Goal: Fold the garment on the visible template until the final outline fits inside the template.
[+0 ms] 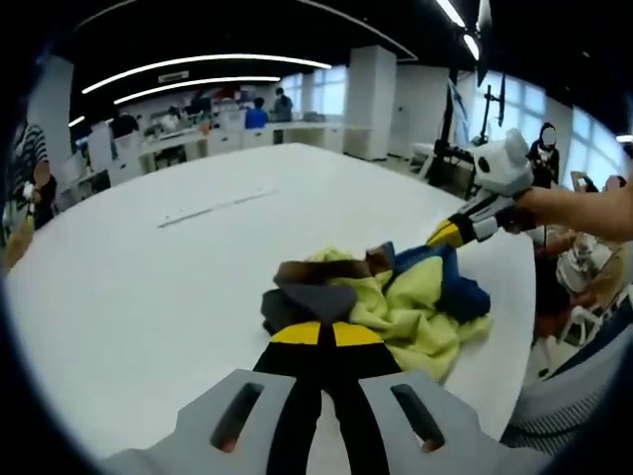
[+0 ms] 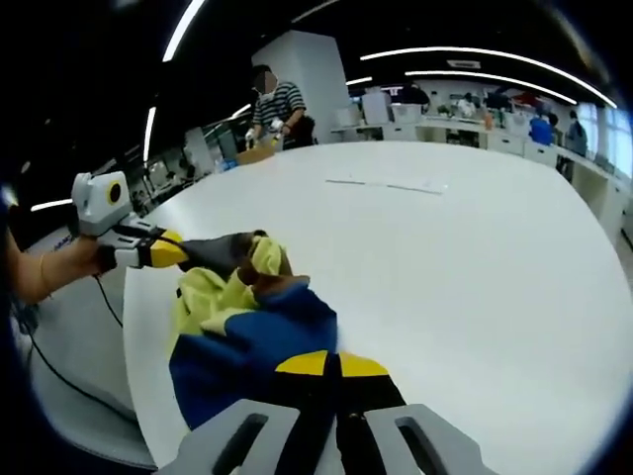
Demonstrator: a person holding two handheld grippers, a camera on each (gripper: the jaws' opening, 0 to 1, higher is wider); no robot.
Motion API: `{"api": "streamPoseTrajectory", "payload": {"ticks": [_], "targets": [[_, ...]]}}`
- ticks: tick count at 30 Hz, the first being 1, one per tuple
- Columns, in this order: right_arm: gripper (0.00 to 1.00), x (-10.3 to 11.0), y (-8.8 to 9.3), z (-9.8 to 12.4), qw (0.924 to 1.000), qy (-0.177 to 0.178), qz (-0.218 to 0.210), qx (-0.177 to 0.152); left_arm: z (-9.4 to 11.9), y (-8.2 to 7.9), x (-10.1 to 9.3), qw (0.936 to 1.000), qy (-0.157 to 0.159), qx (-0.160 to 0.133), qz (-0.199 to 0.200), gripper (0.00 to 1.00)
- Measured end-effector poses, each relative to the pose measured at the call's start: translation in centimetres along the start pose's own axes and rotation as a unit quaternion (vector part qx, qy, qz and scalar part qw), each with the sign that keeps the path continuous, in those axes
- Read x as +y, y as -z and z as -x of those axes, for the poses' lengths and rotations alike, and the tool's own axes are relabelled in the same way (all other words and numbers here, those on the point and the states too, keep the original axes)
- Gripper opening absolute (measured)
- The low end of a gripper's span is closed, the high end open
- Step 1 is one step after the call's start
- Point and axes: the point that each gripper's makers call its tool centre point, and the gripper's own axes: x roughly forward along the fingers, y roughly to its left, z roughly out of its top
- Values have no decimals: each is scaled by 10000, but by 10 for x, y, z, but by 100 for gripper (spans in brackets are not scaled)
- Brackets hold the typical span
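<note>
A: Where does the crumpled yellow, blue and grey fabric garment (image 1: pixel 396 302) sit?

B: It lies bunched on the white round table (image 1: pixel 178 297), close to the edge nearest the person. The thin pale outline on the tabletop (image 2: pixel 388 185) is probably the template, and it lies well apart from the cloth.

A: And the claws?

B: The left gripper (image 1: pixel 326 334) has its yellow-tipped jaws pressed together on the grey part of the cloth; the right gripper view shows that same tool pinching a dark fold. The right gripper (image 2: pixel 331 364) is likewise closed on the blue part.

A: Why hold it at two ends?

B: Likely so the heap can be lifted and spread flat before being carried to the outline; folding does not look started.

A: Any lettering?

B: No brand, label or writing can be read on the cloth, tools or table.

A: Anything else?

B: A person in a striped top (image 2: pixel 278 104) stands beyond the table's far rim.
</note>
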Motion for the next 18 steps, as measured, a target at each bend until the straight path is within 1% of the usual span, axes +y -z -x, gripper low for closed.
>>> {"api": "streamPoseTrajectory", "payload": {"ticks": [2,4,8,13,16,18], "targets": [[0,0,-7,3,9999,31,54,-82,2,-5,2,10000,-45,-24,-32,0],[0,-1,-17,9,9997,98,112,-201,5,-13,5,9998,-100,-98,-113,0],[0,-3,-31,15,9991,181,188,-322,10,-25,14,9988,-242,-209,-376,0],[0,-3,-46,22,9983,291,246,-435,16,-32,25,9985,-321,-268,-349,0],[0,-1,-53,25,9980,312,254,-484,22,-41,33,9982,-372,-357,-294,0],[0,-5,-57,26,9975,403,336,-482,26,-48,37,9979,-401,-445,-251,0]]}}
